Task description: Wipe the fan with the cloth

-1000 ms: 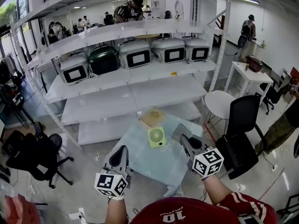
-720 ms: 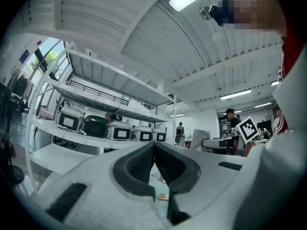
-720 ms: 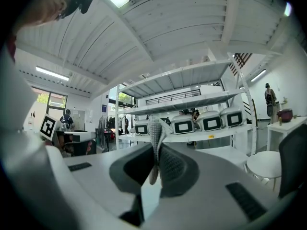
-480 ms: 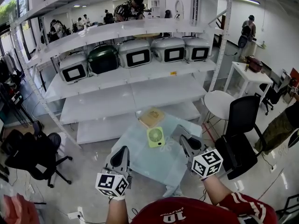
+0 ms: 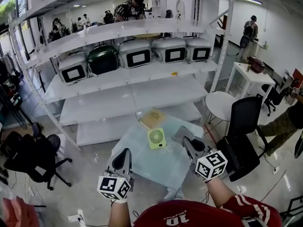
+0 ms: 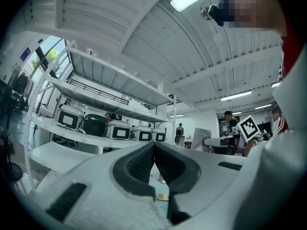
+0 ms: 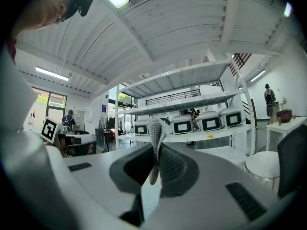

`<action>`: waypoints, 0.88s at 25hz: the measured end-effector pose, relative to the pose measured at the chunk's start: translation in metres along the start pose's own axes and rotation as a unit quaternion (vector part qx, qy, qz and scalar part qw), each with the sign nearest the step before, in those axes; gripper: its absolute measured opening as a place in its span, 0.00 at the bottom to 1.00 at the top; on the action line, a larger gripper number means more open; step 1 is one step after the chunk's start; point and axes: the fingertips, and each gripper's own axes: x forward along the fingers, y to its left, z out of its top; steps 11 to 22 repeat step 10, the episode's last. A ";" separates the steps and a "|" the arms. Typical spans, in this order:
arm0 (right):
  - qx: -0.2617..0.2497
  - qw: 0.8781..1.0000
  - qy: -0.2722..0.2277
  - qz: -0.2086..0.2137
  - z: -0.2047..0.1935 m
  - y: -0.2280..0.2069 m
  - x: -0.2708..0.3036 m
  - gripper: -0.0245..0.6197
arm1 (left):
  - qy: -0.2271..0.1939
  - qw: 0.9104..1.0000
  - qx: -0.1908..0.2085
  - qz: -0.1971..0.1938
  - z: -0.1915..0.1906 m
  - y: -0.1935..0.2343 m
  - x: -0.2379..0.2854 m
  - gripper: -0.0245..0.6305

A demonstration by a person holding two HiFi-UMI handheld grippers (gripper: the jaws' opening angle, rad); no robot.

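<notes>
A small green fan (image 5: 157, 138) lies flat near the far side of a low table (image 5: 142, 162) with a pale blue top. My right gripper (image 5: 186, 141) hovers just right of the fan, shut on a grey cloth (image 5: 181, 133); in the right gripper view the cloth (image 7: 154, 131) sticks up past the closed tips of the right gripper (image 7: 157, 147). Over the table's near left corner my left gripper (image 5: 123, 153) is shut with nothing in it, and in its own view the left gripper (image 6: 154, 145) shows pads pressed together.
A tan flat box (image 5: 152, 118) lies on the table behind the fan. White shelving (image 5: 132, 96) with several cookers (image 5: 135, 54) stands beyond. A black office chair (image 5: 239, 136) and a round white stool (image 5: 222, 104) are to the right, another black chair (image 5: 35, 157) to the left.
Both grippers stay about where they were, the right one still shut on the cloth. Only the head view has shifted slightly.
</notes>
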 end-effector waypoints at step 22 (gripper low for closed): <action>-0.002 1.000 0.002 0.012 0.001 0.008 0.002 0.07 | 0.003 1.000 -0.004 -0.002 -0.002 -0.001 -0.003 0.04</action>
